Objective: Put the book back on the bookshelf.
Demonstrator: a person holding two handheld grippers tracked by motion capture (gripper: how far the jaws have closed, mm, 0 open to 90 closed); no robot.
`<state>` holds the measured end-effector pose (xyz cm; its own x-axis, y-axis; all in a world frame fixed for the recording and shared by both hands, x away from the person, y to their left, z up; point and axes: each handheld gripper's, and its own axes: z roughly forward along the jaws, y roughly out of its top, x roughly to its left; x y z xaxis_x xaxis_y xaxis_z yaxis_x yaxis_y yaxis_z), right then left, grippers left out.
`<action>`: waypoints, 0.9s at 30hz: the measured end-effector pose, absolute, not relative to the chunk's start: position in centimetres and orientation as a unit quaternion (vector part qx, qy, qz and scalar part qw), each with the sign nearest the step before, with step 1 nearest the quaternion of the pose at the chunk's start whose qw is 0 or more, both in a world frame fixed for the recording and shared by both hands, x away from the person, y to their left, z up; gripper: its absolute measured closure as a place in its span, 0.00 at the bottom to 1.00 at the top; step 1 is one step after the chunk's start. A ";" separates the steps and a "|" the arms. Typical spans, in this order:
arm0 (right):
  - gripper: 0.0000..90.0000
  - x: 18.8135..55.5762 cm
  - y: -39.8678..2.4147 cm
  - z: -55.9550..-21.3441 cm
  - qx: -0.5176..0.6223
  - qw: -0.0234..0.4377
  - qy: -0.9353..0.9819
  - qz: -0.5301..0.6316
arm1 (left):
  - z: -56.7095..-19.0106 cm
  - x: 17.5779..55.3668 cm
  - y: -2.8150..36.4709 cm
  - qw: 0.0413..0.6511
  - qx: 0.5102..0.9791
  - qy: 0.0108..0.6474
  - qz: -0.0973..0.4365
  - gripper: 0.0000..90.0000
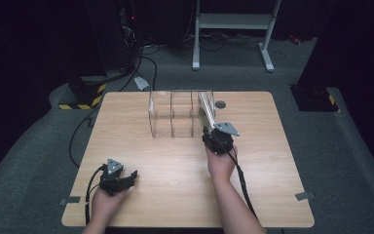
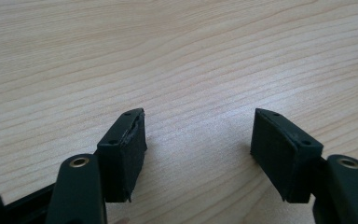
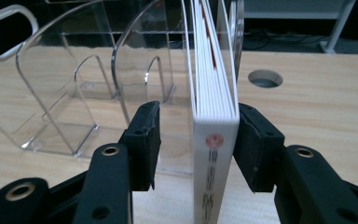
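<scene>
The white book [image 3: 214, 140] stood upright in the rightmost slot of the clear acrylic rack [image 1: 173, 119] at the table's [image 1: 185, 195] far middle, so placing looked nearly done; letting go and backing off remained. The right gripper [image 3: 196, 140] was open around the spine, left pad apart, right pad touching or just beside. The left gripper [image 2: 198, 140] sat open and empty, near left. Glossy cover, rigid curved dividers, pale woodgrain top.

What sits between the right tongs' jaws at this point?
A white book, standing spine-first in the clear acrylic rack. The right gripper view shows a gap at the left jaw.
</scene>
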<state>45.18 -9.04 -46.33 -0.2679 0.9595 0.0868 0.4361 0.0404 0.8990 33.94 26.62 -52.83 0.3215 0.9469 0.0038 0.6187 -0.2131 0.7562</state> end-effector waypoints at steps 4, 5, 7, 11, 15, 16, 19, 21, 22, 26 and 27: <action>0.61 44.5 -9.3 -47.1 0.529 0.285 0.664 0.444 | -52.8 33.9 26.6 0.337 0.740 0.529 0.243 0.39; 0.61 44.4 -9.4 -47.4 0.527 0.283 0.668 0.442 | -52.8 33.9 26.6 0.337 0.740 0.529 0.243 0.39; 0.64 44.1 -9.5 -47.7 0.525 0.277 0.671 0.445 | -52.8 33.9 26.6 0.337 0.740 0.529 0.243 0.39; 0.70 43.9 -9.9 -48.3 0.528 0.265 0.669 0.451 | -52.8 34.0 26.6 0.337 0.740 0.528 0.244 0.39; 0.76 43.8 -10.2 -48.7 0.536 0.258 0.669 0.446 | -52.8 34.0 26.6 0.337 0.740 0.528 0.244 0.39; 0.76 43.8 -10.2 -48.7 0.538 0.256 0.667 0.446 | -52.8 34.0 26.6 0.337 0.740 0.528 0.244 0.39; 0.76 43.8 -10.4 -48.7 0.545 0.238 0.660 0.458 | -52.8 33.9 26.6 0.337 0.740 0.529 0.243 0.39; 0.77 43.7 -10.3 -48.7 0.546 0.240 0.660 0.456 | -52.8 33.9 26.6 0.338 0.740 0.529 0.243 0.39; 0.78 43.6 -10.2 -48.7 0.547 0.240 0.660 0.456 | -52.8 33.9 26.6 0.337 0.740 0.528 0.243 0.39; 0.78 43.7 -10.2 -48.8 0.546 0.243 0.660 0.455 | -52.8 33.9 26.6 0.337 0.740 0.529 0.243 0.39; 0.77 43.7 -10.2 -48.8 0.547 0.241 0.659 0.456 | -52.8 33.9 26.6 0.337 0.740 0.529 0.243 0.39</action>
